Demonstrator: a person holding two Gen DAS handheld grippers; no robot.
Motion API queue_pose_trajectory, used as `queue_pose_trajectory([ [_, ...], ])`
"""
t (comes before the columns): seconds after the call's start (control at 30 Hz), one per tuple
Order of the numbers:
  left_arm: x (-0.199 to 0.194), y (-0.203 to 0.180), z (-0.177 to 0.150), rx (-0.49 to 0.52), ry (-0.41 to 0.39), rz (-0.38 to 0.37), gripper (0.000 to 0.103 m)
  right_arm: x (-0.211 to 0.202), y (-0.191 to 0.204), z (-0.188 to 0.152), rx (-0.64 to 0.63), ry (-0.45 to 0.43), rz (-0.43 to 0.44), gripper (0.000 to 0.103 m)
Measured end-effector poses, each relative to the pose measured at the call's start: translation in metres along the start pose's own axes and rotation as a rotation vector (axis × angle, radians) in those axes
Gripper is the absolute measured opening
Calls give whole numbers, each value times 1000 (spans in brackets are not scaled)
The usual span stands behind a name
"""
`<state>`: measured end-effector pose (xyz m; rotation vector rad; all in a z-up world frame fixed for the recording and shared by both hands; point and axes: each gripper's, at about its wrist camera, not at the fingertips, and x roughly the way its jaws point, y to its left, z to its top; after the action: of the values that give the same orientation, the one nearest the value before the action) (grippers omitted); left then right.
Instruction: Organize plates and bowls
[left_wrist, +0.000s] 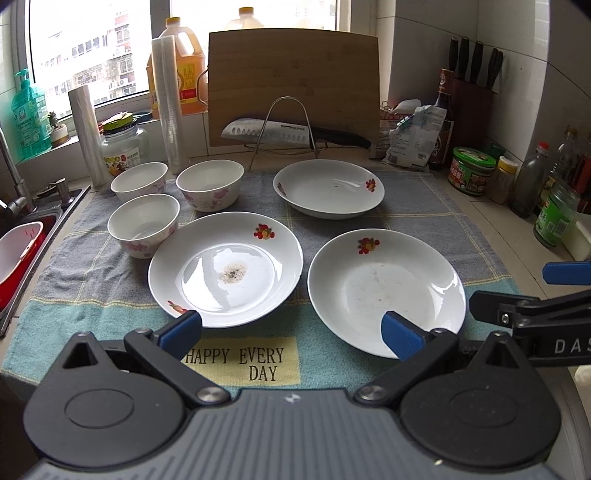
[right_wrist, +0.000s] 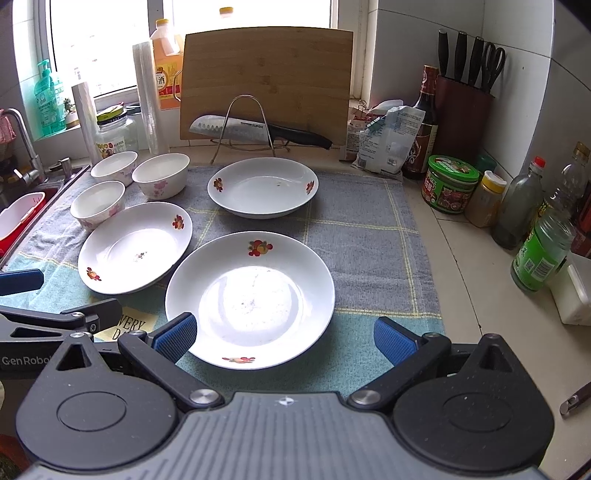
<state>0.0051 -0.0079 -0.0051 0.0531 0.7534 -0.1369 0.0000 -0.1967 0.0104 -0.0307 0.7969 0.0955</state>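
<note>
White china fills the left wrist view: three small floral bowls sit clustered at the far left of a blue and grey dish towel, with three shallow plates spread beside them. The left plate has a brown speck of residue at its centre, the right plate lies near it, and the far plate sits toward a leaning wooden cutting board. The left gripper hovers low at the towel's near edge, blue-padded tongs spread wide apart, holding nothing. The towel reads "HAPPY EVERY DAY"; a knife in a wire stand reads "SUPOR". The other tool shows "DAS" at the right edge.

From the right wrist view, the right gripper also has its tongs wide apart and empty, straddling the near rim of the right plate. The left plate and the far plate lie beyond, bowls at far left. "GenRobo" appears on the neighbouring tool.

Stacking likely starts here. A good pick would pinch one plate's rim squarely, lift it level, and lower it centred onto another without sliding the glaze.
</note>
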Motion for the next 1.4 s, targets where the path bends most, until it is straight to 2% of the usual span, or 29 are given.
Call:
queue_pose_trajectory([
  [0.17,14,-2,-12,50,17,-76,102,8,-13,-8,14,-22,32,103],
  [0.57,58,-11,-38,185,108,-196,102,42,-42,-32,92,56,-12,103],
  [0.8,83,-18,-39,278,142,-258,102,56,-47,-33,126,79,-31,103],
  [0.97,102,-18,-35,302,172,-294,102,67,-50,-32,154,101,-52,103],
  [1.4,119,-20,-27,422,101,-391,103,90,-56,-13,200,115,-99,103],
])
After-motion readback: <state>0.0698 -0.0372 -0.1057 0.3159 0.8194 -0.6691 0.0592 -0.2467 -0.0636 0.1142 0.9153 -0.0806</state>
